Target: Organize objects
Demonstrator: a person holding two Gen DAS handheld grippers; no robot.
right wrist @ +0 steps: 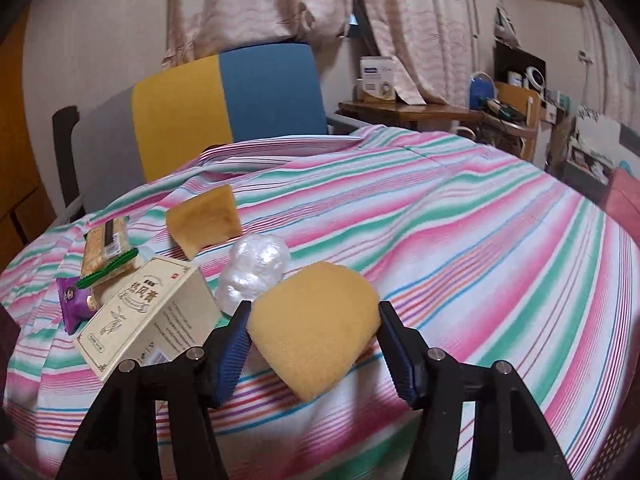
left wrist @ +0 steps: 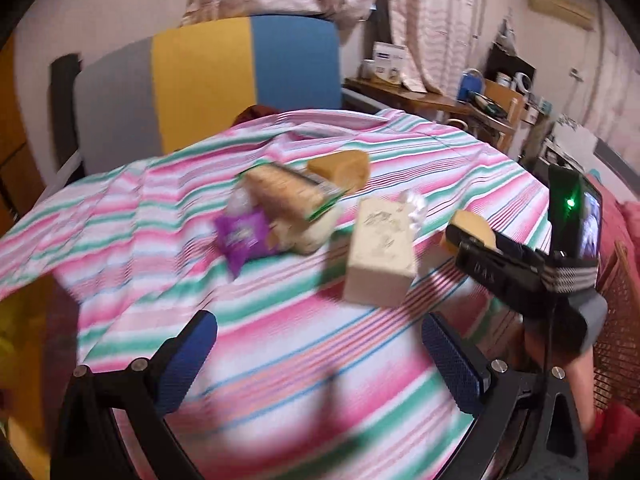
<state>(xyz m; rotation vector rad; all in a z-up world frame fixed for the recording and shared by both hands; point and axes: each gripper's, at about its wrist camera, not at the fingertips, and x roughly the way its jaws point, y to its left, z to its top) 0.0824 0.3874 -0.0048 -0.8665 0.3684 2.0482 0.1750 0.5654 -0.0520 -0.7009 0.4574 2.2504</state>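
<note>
While the right gripper (right wrist: 314, 336) reaches over the striped cloth (right wrist: 460, 240) covering the worktop, a yellow sponge (right wrist: 312, 324) sits between its two blue-padded fingers (right wrist: 234, 344). The left pad touches the sponge's edge and the right one meets its far corner, so the gripper looks clenched on the sponge, though I cannot tell how firmly it presses. The sponge's lower tip rests on the cloth.

Just beside it to the left lies a cream carton (right wrist: 148, 312) with printed lettering, tipped on its side. A crumpled ball of clear plastic film (right wrist: 256, 268) sits right behind the sponge, touching the carton's corner. Further back lies a second yellow sponge (right wrist: 204, 220), well apart from the first. At the left are a cracker packet (right wrist: 106, 248) with a green edge and a purple snack packet (right wrist: 74, 300), overlapping each other.

The left gripper (left wrist: 320, 364) hangs over bare cloth nearer the edge, its fingers spread wide with nothing between them. A chair back (right wrist: 224, 104) in grey, yellow and blue stands behind the worktop.
</note>
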